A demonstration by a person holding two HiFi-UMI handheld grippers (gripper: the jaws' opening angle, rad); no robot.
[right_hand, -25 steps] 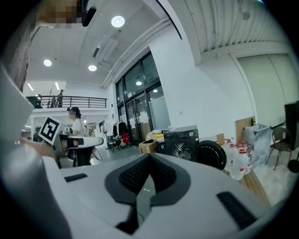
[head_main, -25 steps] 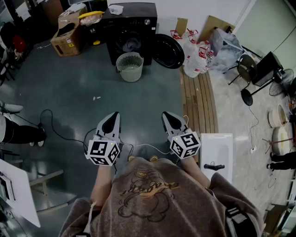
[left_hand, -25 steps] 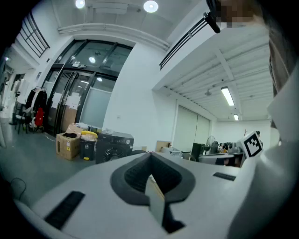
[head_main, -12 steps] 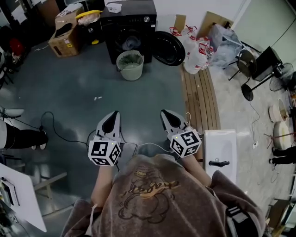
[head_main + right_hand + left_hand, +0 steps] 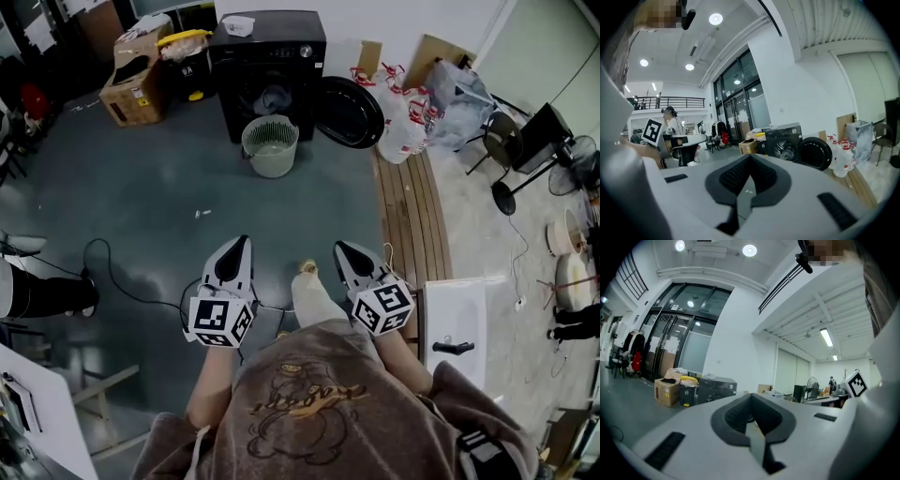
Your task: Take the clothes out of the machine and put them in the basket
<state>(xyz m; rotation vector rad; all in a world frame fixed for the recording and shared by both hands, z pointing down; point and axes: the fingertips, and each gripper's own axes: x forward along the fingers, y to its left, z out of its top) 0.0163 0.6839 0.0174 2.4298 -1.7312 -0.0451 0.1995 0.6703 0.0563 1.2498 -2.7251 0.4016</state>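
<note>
Washer (image 5: 269, 66) with its door (image 5: 348, 111) swung open at its right; clothes (image 5: 273, 97) lie in its drum. Basket (image 5: 271, 145) stands just before the washer. Left gripper (image 5: 239, 246) and right gripper (image 5: 343, 251), well short of the washer: jaws pressed together, nothing held.

One black washing machine (image 5: 270, 66) at the top. One green basket (image 5: 270, 146) under it. One brown box (image 5: 129, 80), upper left. Two grippers: left gripper (image 5: 238, 246), right gripper (image 5: 343, 251).
</note>
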